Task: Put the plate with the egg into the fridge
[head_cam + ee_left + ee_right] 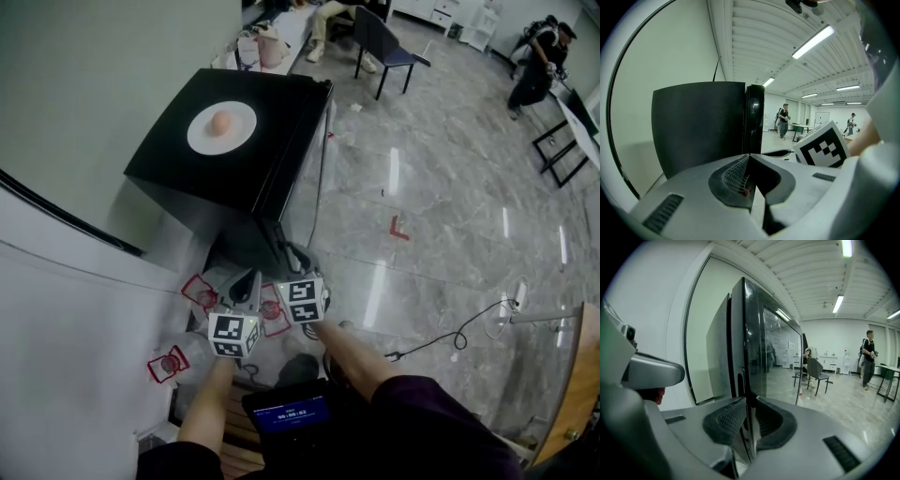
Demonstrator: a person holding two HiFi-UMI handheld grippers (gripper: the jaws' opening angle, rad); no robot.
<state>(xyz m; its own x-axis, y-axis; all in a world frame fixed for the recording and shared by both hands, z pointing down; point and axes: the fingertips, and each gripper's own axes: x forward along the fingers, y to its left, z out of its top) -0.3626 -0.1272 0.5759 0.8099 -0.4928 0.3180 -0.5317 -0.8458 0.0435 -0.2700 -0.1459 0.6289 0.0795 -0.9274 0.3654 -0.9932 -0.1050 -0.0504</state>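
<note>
A white plate (221, 128) with a brown egg (221, 122) on it sits on top of a black mini fridge (178, 155). The fridge door (302, 141) is closed. My right gripper (291, 255) is low at the door's front corner. In the right gripper view the door's edge (740, 352) runs between my right gripper's (746, 414) pads, which are closing in and touch it. My left gripper (247, 286) hangs just left of it, shut and empty. In the left gripper view my left gripper (749, 163) faces the fridge's side (698, 122).
A pale wall (75, 94) stands to the left of the fridge. Red-marked items (169, 364) lie on the floor by it. A dark chair (384, 42) and people (539, 56) are far off. A black cable (450, 337) and red tape (398, 228) lie on the glossy floor.
</note>
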